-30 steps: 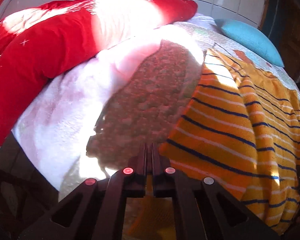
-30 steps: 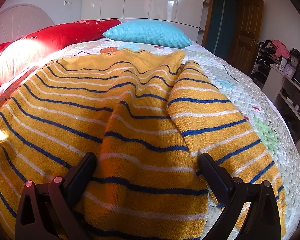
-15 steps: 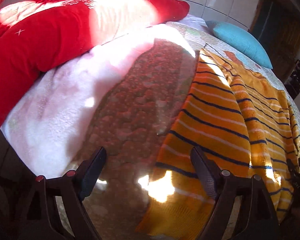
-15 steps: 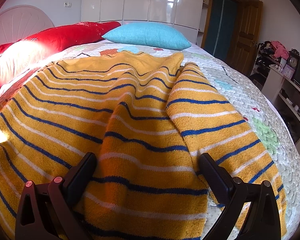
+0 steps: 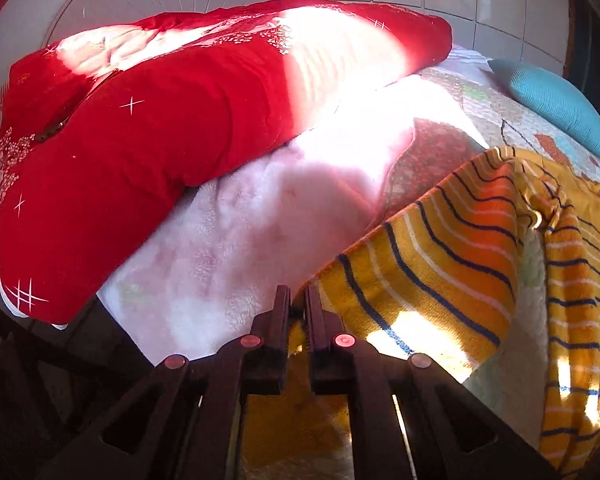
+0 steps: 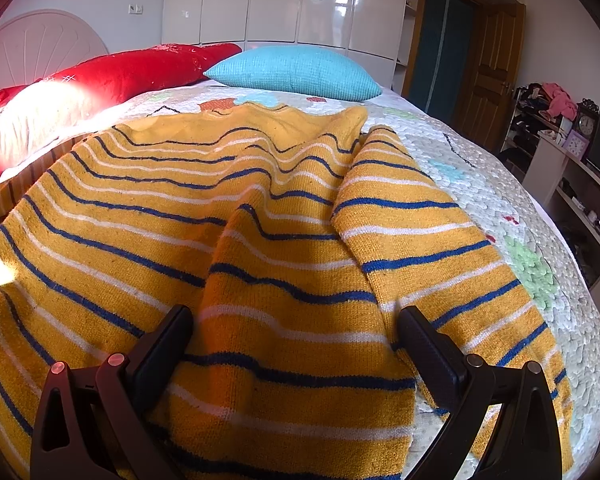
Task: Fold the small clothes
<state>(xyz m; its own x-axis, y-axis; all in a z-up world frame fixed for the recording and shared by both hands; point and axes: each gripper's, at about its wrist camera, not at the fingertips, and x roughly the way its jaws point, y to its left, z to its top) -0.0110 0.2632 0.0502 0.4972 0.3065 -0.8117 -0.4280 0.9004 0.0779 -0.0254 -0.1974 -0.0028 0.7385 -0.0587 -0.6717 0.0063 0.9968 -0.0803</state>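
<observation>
A yellow sweater with blue and white stripes [image 6: 284, 248] lies spread on the bed, with a fold running down its middle. My left gripper [image 5: 298, 306] is shut on the sweater's left edge [image 5: 432, 276] and holds that part lifted off the bed, so the fabric hangs to the right. My right gripper [image 6: 292, 324] is open, its jaws wide apart just above the sweater's near hem, holding nothing.
A red quilt [image 5: 172, 140] lies along the bed's left side by the white headboard [image 6: 40, 52]. A turquoise pillow [image 6: 296, 74] sits at the far end. A patterned bedspread [image 6: 500, 208] covers the bed. Shelves with clutter [image 6: 560, 128] stand at the right.
My left gripper, open half a second ago over the sweater's left edge, has shut on it and raised it off the bed. My right gripper has stayed open and still.
</observation>
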